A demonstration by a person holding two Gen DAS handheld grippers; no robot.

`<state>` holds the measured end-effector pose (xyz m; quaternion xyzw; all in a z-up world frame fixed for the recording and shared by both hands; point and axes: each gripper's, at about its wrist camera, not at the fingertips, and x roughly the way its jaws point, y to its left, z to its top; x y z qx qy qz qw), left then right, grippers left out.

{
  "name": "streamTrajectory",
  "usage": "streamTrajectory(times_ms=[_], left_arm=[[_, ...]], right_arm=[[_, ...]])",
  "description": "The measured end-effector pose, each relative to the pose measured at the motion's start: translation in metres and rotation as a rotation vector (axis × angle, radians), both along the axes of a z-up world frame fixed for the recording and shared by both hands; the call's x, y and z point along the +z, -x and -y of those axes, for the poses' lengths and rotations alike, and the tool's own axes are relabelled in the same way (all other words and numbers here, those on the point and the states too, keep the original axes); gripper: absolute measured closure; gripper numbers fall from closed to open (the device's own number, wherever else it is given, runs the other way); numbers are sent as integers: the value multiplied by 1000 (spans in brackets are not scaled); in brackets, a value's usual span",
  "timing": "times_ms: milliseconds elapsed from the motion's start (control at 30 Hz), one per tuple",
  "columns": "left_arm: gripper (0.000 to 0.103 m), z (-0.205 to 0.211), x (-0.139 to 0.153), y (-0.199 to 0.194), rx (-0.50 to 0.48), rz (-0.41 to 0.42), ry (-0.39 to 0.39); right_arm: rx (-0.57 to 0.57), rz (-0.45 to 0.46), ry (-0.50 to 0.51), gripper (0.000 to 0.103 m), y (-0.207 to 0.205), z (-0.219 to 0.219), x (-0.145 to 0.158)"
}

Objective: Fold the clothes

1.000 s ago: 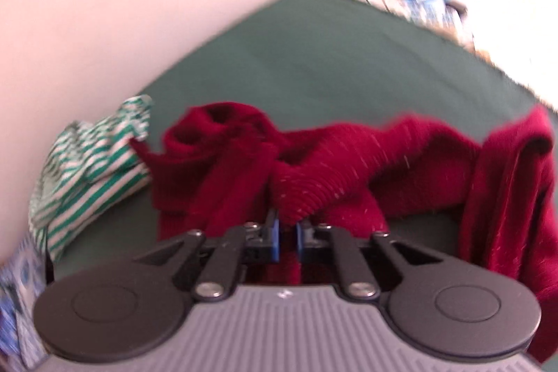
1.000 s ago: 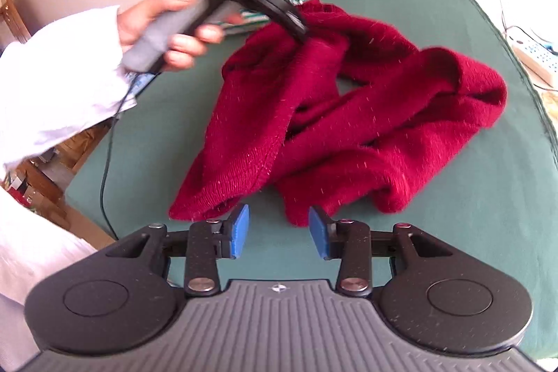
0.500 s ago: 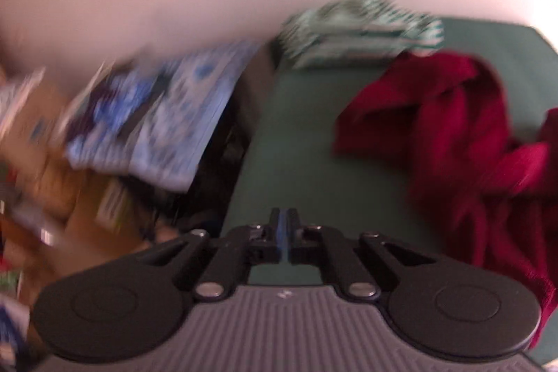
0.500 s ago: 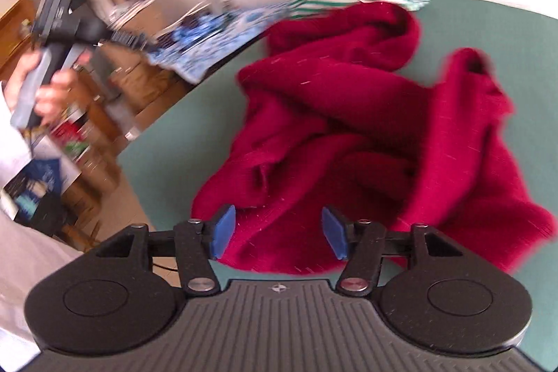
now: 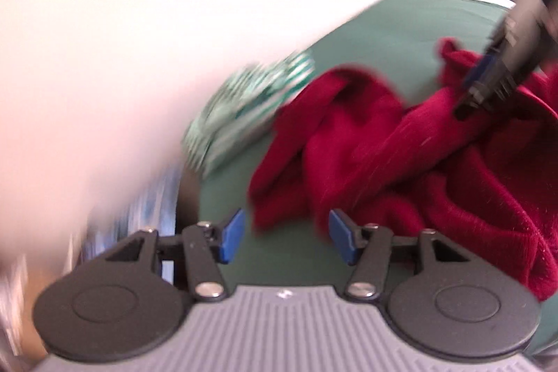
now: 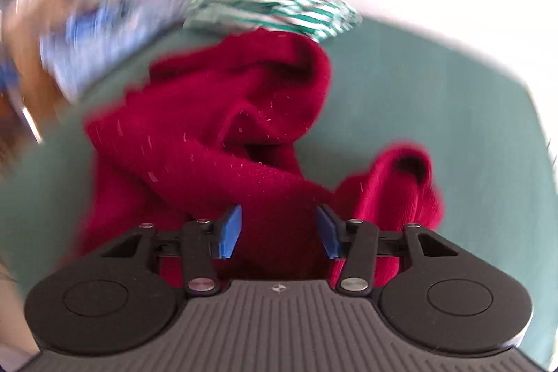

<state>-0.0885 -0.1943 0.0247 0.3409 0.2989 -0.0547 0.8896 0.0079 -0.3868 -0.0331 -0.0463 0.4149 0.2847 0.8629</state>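
A crumpled dark red sweater [image 5: 401, 156] lies on the green table [image 5: 383, 30]. My left gripper [image 5: 286, 237] is at the sweater's near left edge. Its jaws are opening, and only a corner of the hem shows beyond the gap, with no pad pressing on it. In the left wrist view my right gripper [image 5: 470, 93] reaches down onto the sweater from the upper right. My right gripper [image 6: 279, 232] is low over a fold of the sweater [image 6: 226, 135]. Its jaws are closing with red knit in the gap, and the pads are not pressing it.
A green-and-white striped garment [image 5: 251, 96] lies bunched at the table's far left corner, also seen behind the sweater as the striped garment [image 6: 272, 2]. Blurred blue patterned stuff [image 6: 87, 40] sits off the table's left side. Bare green table [image 6: 436, 75] shows right of the sweater.
My left gripper let go of the sweater, swung left off it while shut, and now faces its edge with jaws apart. My right gripper came in over the sweater and narrowed slightly.
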Motion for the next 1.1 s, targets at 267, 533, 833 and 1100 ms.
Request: streamTrajectory(times_ms=[267,533,833,1100], left_arm=[[20,75,-49,-58,-406,-133,-116],[87,86,-70,-79,-357,-239,-64],[87,-51,40,-31,164,-6,384],[86,-161,110,32,441,178,560]], right_arm=[[-168,65,133,45,78,29,2],[-377,73,19,49,98,56,-2],[-511,3,-481,98,83,132,29],[-642,296,-923,99,97,234,120]])
